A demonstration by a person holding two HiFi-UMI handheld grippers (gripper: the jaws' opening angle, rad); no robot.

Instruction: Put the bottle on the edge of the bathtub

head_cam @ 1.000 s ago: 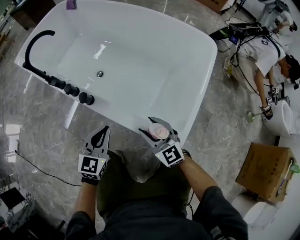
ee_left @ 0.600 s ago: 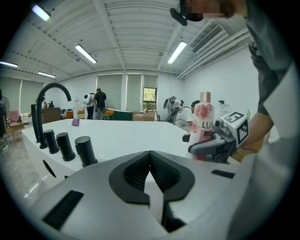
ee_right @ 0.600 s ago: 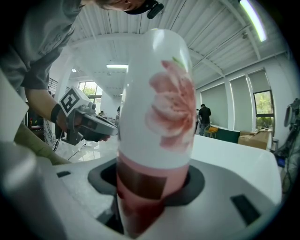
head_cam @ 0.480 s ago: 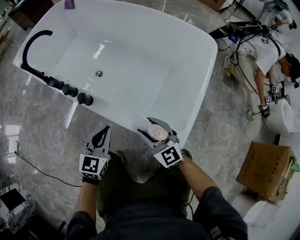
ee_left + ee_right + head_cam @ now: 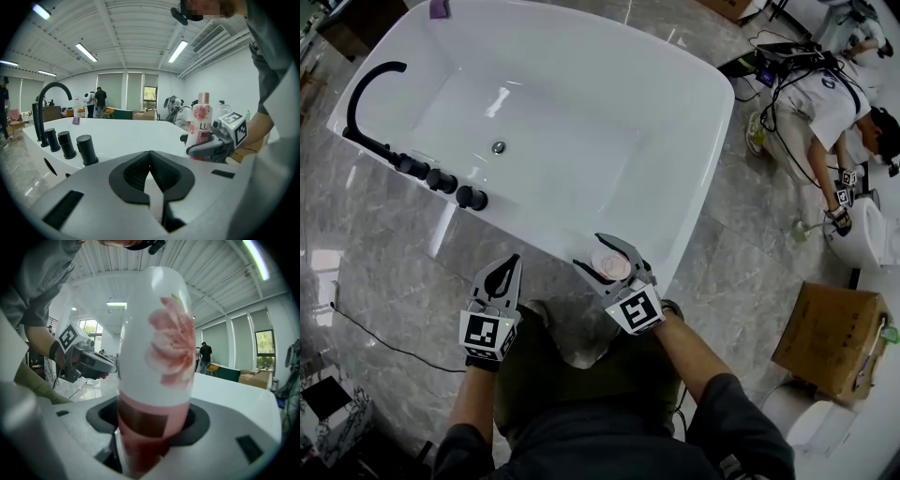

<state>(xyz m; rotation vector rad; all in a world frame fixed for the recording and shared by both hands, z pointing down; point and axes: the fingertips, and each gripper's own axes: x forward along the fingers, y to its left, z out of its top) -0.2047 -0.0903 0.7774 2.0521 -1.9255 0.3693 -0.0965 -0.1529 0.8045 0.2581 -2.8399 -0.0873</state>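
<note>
The right gripper (image 5: 592,253) has its jaws apart. They have just been opening, and the bottle (image 5: 610,265) stands upright between them, pads just clear of its sides, on the bathtub (image 5: 717,131) rim. The left gripper (image 5: 514,260), off to that claw's left, has its jaws pressed together, empty.

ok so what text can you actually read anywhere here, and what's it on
"LU" - on the bottle, seen in the left gripper view; the rest of the word is hidden.
Cardboard box: any print is too small to read.
Nothing else is legible.
</note>
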